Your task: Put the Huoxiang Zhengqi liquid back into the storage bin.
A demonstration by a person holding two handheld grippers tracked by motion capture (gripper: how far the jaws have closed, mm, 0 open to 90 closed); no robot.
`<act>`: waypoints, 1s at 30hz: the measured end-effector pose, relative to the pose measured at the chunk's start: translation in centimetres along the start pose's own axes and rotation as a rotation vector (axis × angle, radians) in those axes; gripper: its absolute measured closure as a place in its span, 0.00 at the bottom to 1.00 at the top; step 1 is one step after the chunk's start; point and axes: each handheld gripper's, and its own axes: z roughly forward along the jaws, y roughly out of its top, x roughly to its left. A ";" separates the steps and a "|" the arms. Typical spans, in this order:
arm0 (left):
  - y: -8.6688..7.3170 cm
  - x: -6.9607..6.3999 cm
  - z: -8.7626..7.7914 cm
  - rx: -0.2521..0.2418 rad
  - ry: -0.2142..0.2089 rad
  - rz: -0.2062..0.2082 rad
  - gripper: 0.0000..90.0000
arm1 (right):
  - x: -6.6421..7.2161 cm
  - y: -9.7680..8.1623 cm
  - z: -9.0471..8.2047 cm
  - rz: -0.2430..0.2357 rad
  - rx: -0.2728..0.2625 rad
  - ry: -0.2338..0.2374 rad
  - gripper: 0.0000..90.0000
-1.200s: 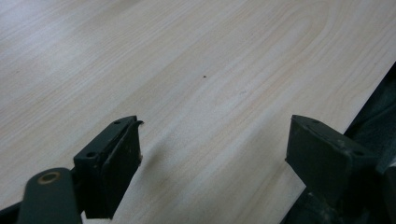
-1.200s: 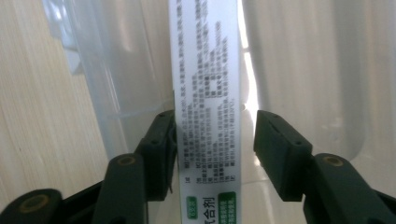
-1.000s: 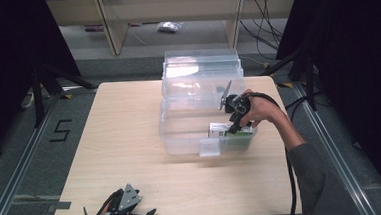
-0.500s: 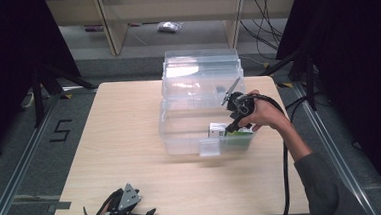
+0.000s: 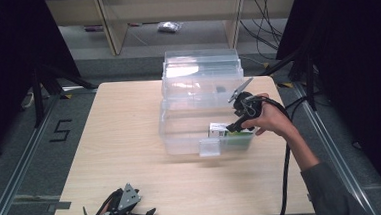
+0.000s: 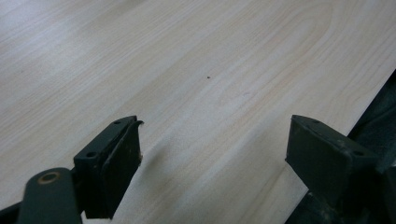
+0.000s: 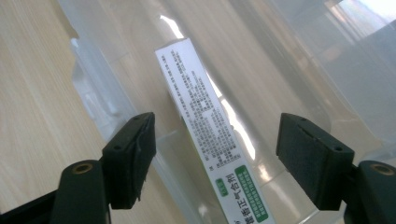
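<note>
Clear plastic bin [image 5: 185, 133], lid hinged back, sits centre-right on pale wood-grain table [image 5: 115, 142], smooth laminate. Right hand [image 5: 269, 118] reaches in over bin's near-right corner, wrist bent down. Right gripper [image 5: 235, 126] w/ jaws wide apart, holding nothing, poised above white carton [image 7: 205, 121], long, flat, printed text, green end, lying inside bin. Left gripper [image 6: 212, 154] low at table's near edge, jaws apart, empty.
</note>
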 end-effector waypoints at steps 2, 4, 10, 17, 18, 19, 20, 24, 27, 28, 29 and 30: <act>0.0 0.0 0.0 0.000 0.001 -0.003 0.19 | 0.1 -0.2 -0.1 0.008 -0.013 0.002 0.30; 0.0 0.0 0.1 -0.002 0.001 -0.006 0.19 | 0.4 -0.6 -0.4 0.037 -0.031 -0.004 0.29; 0.0 0.0 0.0 0.007 0.003 -0.004 0.19 | 0.6 -1.9 -0.8 0.059 -0.103 -0.007 0.29; 0.0 -0.1 0.2 -0.012 0.004 -0.028 0.19 | 2.0 -3.3 -1.4 0.127 -0.181 -0.004 0.28; 0.0 -0.2 0.3 -0.024 0.008 -0.044 0.19 | 2.1 -3.5 -1.6 0.127 -0.177 0.000 0.28; 0.0 -0.2 0.3 -0.032 0.007 -0.048 0.19 | 1.9 -4.2 -1.4 0.107 -0.228 -0.018 0.28; 0.0 -0.2 0.3 -0.032 0.007 -0.048 0.19 | 1.9 -4.2 -1.4 0.107 -0.228 -0.018 0.28; 0.0 -0.3 0.3 -0.024 0.010 -0.047 0.19 | 1.9 -5.2 -1.6 0.128 -0.256 -0.035 0.27; 0.0 -0.3 0.3 -0.027 0.008 -0.052 0.19 | 2.4 -5.8 -1.8 0.133 -0.271 -0.030 0.27; 0.0 0.0 0.1 0.005 0.005 -0.016 0.19 | 2.6 -6.0 -1.7 0.123 -0.289 -0.028 0.27; 0.0 0.0 0.1 0.004 0.007 -0.016 0.19 | 3.1 -6.4 -2.0 0.144 -0.295 -0.045 0.27; 0.0 -0.3 0.3 -0.026 0.011 -0.052 0.19 | 3.1 -6.4 -2.0 0.144 -0.295 -0.045 0.27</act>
